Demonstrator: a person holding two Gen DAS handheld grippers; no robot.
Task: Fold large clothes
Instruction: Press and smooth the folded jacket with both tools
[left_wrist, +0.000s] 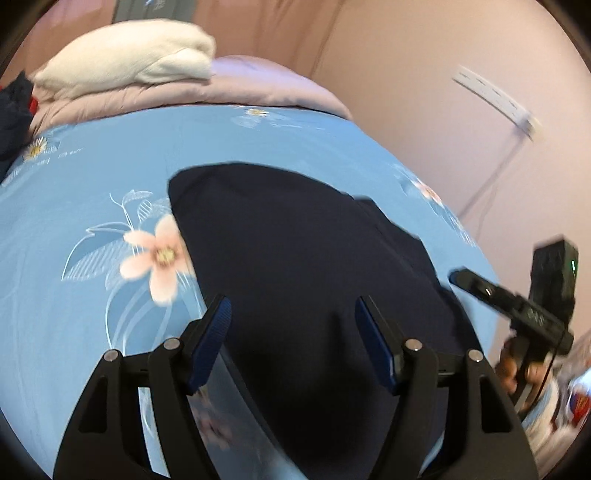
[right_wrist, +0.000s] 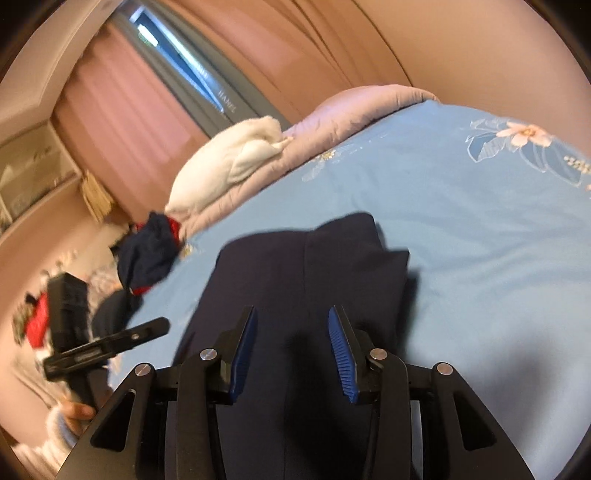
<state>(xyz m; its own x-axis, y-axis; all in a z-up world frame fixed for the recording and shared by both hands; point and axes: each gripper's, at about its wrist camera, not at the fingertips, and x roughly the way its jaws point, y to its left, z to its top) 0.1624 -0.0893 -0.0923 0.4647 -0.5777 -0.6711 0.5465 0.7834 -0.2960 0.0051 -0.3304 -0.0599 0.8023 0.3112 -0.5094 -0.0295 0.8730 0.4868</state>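
A dark navy garment (left_wrist: 295, 251) lies folded on the light blue floral bedsheet (left_wrist: 92, 184). It also shows in the right wrist view (right_wrist: 306, 273). My left gripper (left_wrist: 293, 310) is open and empty, hovering over the near part of the garment. My right gripper (right_wrist: 291, 321) is open and empty, also over the garment's near part. The right gripper shows at the right edge of the left wrist view (left_wrist: 509, 299). The left gripper shows at the left of the right wrist view (right_wrist: 107, 343).
A white folded blanket (left_wrist: 125, 62) rests on a lilac quilt (left_wrist: 258, 85) at the bed's far end. A navy and red clothes pile (right_wrist: 147, 254) lies at the bed's left edge. Pink curtains (right_wrist: 122, 122) and a wall power strip (left_wrist: 495, 99) are behind.
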